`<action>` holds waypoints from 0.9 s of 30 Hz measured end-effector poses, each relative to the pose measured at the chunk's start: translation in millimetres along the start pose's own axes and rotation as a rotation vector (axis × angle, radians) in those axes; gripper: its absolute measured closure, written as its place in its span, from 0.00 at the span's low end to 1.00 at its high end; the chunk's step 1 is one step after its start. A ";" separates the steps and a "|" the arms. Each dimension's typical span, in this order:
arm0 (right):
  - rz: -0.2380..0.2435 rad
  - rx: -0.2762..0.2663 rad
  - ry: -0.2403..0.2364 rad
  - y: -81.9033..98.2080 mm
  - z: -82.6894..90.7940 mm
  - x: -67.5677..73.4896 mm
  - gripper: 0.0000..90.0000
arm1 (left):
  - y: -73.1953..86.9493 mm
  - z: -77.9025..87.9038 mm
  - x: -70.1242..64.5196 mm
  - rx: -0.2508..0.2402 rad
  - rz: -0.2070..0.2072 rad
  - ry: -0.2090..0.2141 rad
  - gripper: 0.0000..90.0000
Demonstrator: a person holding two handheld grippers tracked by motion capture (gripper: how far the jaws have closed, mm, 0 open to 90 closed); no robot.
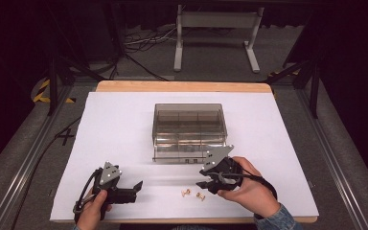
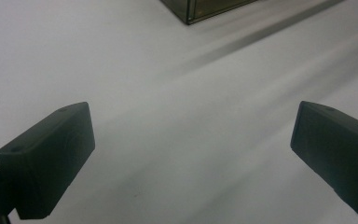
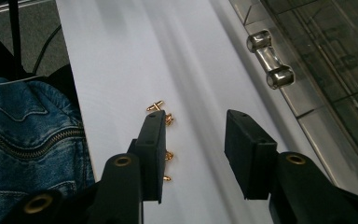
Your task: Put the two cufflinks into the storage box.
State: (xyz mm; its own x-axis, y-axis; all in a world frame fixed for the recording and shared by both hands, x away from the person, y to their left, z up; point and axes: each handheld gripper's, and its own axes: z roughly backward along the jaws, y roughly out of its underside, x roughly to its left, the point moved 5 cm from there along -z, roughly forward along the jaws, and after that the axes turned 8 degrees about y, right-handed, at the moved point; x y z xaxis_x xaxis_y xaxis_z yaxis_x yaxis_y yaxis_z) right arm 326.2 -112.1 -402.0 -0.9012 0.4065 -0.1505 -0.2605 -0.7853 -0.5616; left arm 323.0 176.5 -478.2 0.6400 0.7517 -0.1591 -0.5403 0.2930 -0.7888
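Bare white sheet [image 1: 120,124] open left of the clear drawer box [image 1: 189,125], gold cufflinks [image 1: 193,193] lying near the front edge, box handle [image 3: 270,59] jutting forward, right gripper [image 3: 193,137] beside it.

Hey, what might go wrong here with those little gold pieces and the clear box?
1. The two small gold pieces lie loose near the table's front edge; a nudge from the right gripper might knock them off.
2. In the right gripper view they sit beside the left jaw, not between the open jaws, so closing now would likely miss.
3. The right gripper is close to the clear box and could bump its handle.
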 end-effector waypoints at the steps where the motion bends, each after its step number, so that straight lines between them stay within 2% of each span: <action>1: 0.003 0.003 -0.001 -0.6 -1.9 0.7 0.66 | -0.1 -0.2 -0.1 -0.002 0.002 0.000 0.00; 3: 0.009 0.004 -0.005 -2.1 -5.8 1.6 0.66 | -0.1 -0.3 -0.2 0.002 0.002 0.000 0.00; 9: 0.018 0.028 -0.057 -2.9 -21.9 4.4 0.68 | 0.3 -0.1 0.1 0.003 0.002 -0.005 0.00; 15: 0.036 0.045 -0.062 -2.9 -32.4 7.3 0.68 | 0.0 -0.4 -0.4 0.002 0.001 -0.004 0.00; 27: 0.064 0.099 -0.102 -0.4 -54.3 16.7 0.69 | 0.1 -0.4 -0.4 0.002 0.000 -0.004 0.00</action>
State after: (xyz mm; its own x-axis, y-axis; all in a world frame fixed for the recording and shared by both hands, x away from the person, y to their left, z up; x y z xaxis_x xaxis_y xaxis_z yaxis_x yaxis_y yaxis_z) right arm 330.1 -79.7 -448.4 -0.9463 0.3084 -0.0970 -0.2297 -0.8524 -0.4698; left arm 322.9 176.0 -478.5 0.6378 0.7541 -0.1567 -0.5415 0.2943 -0.7875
